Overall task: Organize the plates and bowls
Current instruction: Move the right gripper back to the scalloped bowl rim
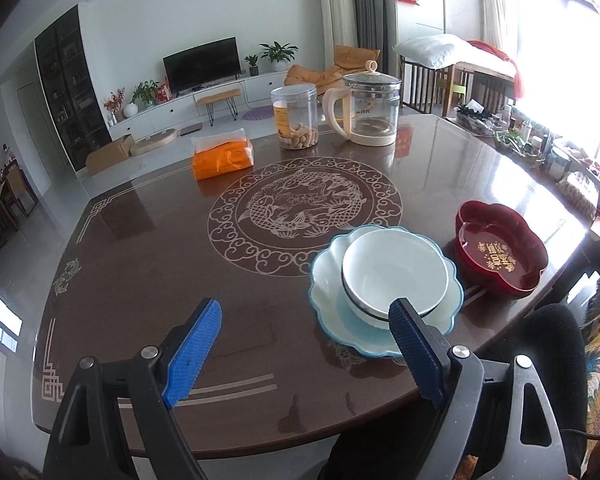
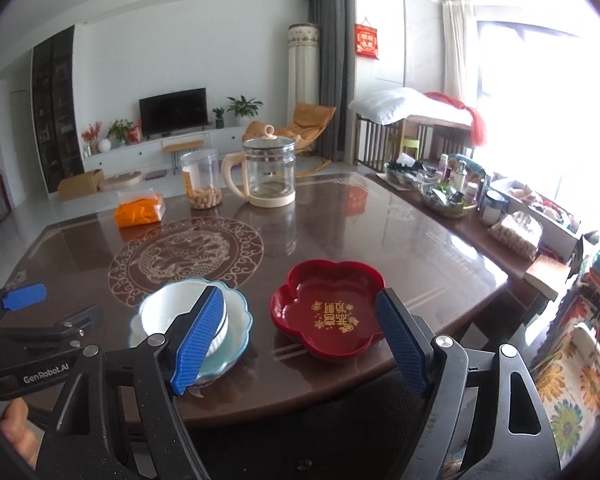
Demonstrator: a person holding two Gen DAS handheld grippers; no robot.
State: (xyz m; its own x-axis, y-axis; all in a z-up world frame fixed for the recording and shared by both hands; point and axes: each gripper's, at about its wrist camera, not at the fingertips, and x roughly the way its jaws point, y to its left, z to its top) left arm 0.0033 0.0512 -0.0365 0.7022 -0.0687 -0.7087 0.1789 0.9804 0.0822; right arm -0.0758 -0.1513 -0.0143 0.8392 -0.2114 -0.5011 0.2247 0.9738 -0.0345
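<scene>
Dishes: a white round ceramic bowl [image 1: 396, 270] sits nested in a pale blue scalloped plate [image 1: 384, 292] near my edge of the dark brown patterned table [image 1: 148, 264]; a dark red flower-shaped lacquer dish [image 2: 327, 310] with gold characters lies just to the right of that stack, apart from it.
Left gripper [image 1: 304, 350]: I have its blue-padded jaws standing wide apart with nothing between them, hovering over bare tabletop; the blue plate's rim shows just behind its right finger.
Right gripper [image 2: 300, 338]: also wide open and empty; through its gap I look straight at the red dish, though I judge it not yet reached.
Key relation: the red dish lies directly ahead of my right gripper and a little below it, while the bowl-and-plate stack lies ahead and to the right of my left one. The right hand is plainly nearer the red dish.
Axis: the red dish is roughly as wide as it is long, so no approach angle is favoured; its near rim faces me.
Next, as I judge: bring the right jaws forward and down onto that near rim.
</scene>
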